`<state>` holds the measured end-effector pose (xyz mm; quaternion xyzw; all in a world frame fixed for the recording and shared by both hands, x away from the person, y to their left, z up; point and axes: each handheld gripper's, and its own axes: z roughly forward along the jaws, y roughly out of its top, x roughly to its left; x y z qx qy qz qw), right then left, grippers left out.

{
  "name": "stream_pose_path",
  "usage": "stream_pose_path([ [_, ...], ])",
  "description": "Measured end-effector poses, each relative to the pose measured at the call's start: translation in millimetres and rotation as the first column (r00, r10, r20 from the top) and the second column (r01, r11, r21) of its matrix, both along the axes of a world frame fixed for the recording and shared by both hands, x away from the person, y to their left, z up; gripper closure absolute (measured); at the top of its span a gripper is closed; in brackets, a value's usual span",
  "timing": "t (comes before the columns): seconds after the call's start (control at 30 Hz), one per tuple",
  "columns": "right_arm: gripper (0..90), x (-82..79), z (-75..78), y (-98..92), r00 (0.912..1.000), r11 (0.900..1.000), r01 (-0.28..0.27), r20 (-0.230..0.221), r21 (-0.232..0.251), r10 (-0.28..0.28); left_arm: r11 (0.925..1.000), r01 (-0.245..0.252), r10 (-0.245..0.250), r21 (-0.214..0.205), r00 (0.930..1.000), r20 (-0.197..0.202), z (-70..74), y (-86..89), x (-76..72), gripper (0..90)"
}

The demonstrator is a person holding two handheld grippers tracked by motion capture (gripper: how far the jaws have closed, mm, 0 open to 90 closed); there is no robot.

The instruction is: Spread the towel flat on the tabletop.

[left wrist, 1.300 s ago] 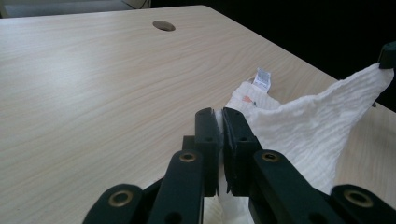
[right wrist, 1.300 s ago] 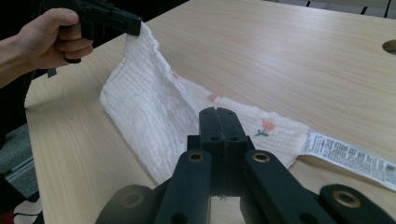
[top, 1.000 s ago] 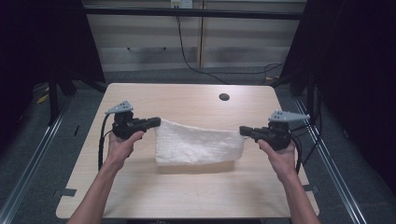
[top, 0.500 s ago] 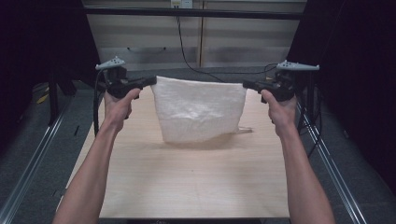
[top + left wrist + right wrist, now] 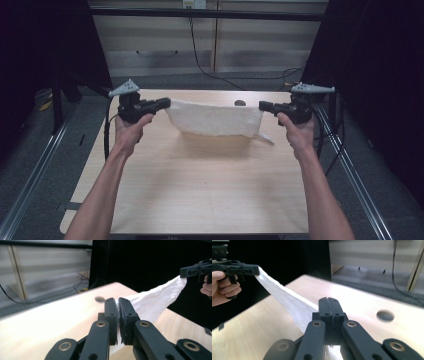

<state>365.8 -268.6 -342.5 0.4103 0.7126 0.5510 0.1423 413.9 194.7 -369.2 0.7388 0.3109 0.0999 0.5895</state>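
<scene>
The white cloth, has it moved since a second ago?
Yes. The white cloth lay on the table near its middle; now it hangs stretched between both grippers, farther toward the far edge, by the round hole.

The towel is white cloth, soft and nubbly, its weave crinkled and matt. The table shows pale wood, smooth with a faint satin sheen. The left gripper and right gripper are matt black plastic, brass-coloured metal rivets gleaming.
</scene>
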Motion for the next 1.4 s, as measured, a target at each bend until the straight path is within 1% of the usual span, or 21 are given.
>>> stream_pose_path([
  [0.03,90.0,-4.7,-6.4,0.9,1.0000,0.9999,-0.007,-0.005,0.010,0.007,1.0000,0.001,-0.001,0.006,1.0000,-0.010,-6.4,1.3,-4.5,86.0],
  [0.1,90.0,-13.6,-16.5,4.5,0.9998,0.9998,-0.018,-0.011,0.005,0.018,1.0000,0.007,-0.007,0.005,1.0000,0.000,-16.4,2.9,-16.5,86.0],
  [0.13,90.0,-17.9,-21.6,5.8,0.9995,0.9995,-0.028,-0.011,0.010,0.029,1.0000,0.001,-0.001,-0.009,1.0000,0.004,-21.3,4.1,-23.7,86.0],
  [0.17,90.0,-21.6,-27.0,7.1,0.9991,0.9993,-0.037,-0.019,0.007,0.037,0.9988,0.015,-0.015,-0.047,0.9999,-0.006,-27.7,5.1,-30.1,86.0],
  [0.23,90.0,-28.6,-38.0,7.6,0.9987,0.9992,-0.041,-0.030,0.004,0.041,0.9999,0.013,-0.014,-0.010,0.9999,-0.006,-39.2,4.3,-42.5,86.0],
  [0.27,90.0,-32.4,-43.4,7.6,0.9984,0.9991,-0.042,-0.038,0.008,0.043,0.9995,0.030,-0.030,-0.011,0.9995,-0.013,-44.8,4.6,-47.0,86.0],
  [0.33,90.0,-41.5,-52.6,7.8,0.9978,0.9989,-0.046,-0.046,0.010,0.047,0.9994,0.036,-0.035,0.003,0.9992,-0.019,-53.5,5.5,-56.0,86.0],
  [0.4,90.0,-51.7,-59.1,7.3,0.9973,0.9987,-0.050,-0.053,0.000,0.050,0.9991,0.042,-0.042,-0.002,0.9987,-0.030,-56.9,6.9,-59.8,86.0],
  [0.43,90.0,-56.5,-61.8,6.6,0.9972,0.9986,-0.052,-0.054,-0.003,0.052,0.9989,0.046,-0.046,0.002,0.9983,-0.036,-61.7,10.0,-66.3,85.9],
  [0.5,90.0,-65.7,-67.1,5.2,0.9964,0.9981,-0.061,-0.060,-0.008,0.060,0.9980,0.058,-0.059,-0.023,0.9971,-0.047,-66.3,12.7,-71.0,85.9],
  [0.53,90.0,-70.0,-69.9,5.3,0.9956,0.9979,-0.064,-0.069,-0.008,0.063,0.9979,0.060,-0.061,-0.023,0.9969,-0.050,-68.4,12.8,-74.1,85.9],
  [0.67,90.0,-86.3,-82.4,9.3,0.9926,0.9957,-0.084,-0.091,-0.038,0.081,0.9964,0.084,-0.083,0.010,0.9949,-0.057,-76.3,9.0,-90.3,85.9],
  [0.73,90.0,-94.8,-88.8,10.0,0.9911,0.9953,-0.089,-0.103,-0.039,0.085,0.9952,0.091,-0.090,0.034,0.9948,-0.047,-78.4,9.9,-101.8,85.8],
  [0.83,90.0,-107.5,-97.5,8.6,0.9886,0.9944,-0.098,-0.118,-0.039,0.093,0.9912,0.117,-0.113,0.061,0.9913,-0.068,-84.0,14.6,-114.2,85.5],
  [0.97,90.0,-120.9,-107.6,12.1,0.9833,0.9895,-0.124,-0.143,-0.073,0.113,0.9835,0.153,-0.144,0.096,0.9850,-0.095,-95.4,13.4,-126.1,85.5],
  [1.03,90.0,-126.9,-111.3,10.8,0.9826,0.9907,-0.118,-0.152,-0.067,0.106,0.9827,0.157,-0.146,0.098,0.9834,-0.107,-100.4,12.7,-131.9,85.4],
  [1.1,90.0,-131.3,-115.9,7.8,0.9814,0.9917,-0.114,-0.162,-0.060,0.103,0.9791,0.180,-0.168,0.095,0.9782,-0.122,-101.0,13.0,-137.4,85.4],
  [1.13,90.0,-133.7,-118.5,7.1,0.9801,0.9922,-0.112,-0.171,-0.055,0.101,0.9766,0.183,-0.169,0.112,0.9779,-0.123,-102.0,13.9,-139.9,85.4],
  [1.3,90.0,-144.9,-130.9,10.1,0.9696,0.9856,-0.144,-0.212,-0.089,0.122,0.9675,0.201,-0.178,0.153,0.9717,-0.155,-112.7,15.1,-149.7,84.3],
  [1.37,90.0,-147.1,-134.7,10.5,0.9666,0.9842,-0.147,-0.226,-0.099,0.122,0.9666,0.212,-0.187,0.144,0.9681,-0.167,-114.1,13.2,-151.2,84.4],
  [1.4,90.0,-147.9,-136.0,10.4,0.9658,0.9837,-0.147,-0.230,-0.104,0.120,0.9641,0.219,-0.194,0.151,0.9672,-0.164,-114.4,12.5,-152.3,84.4],
])
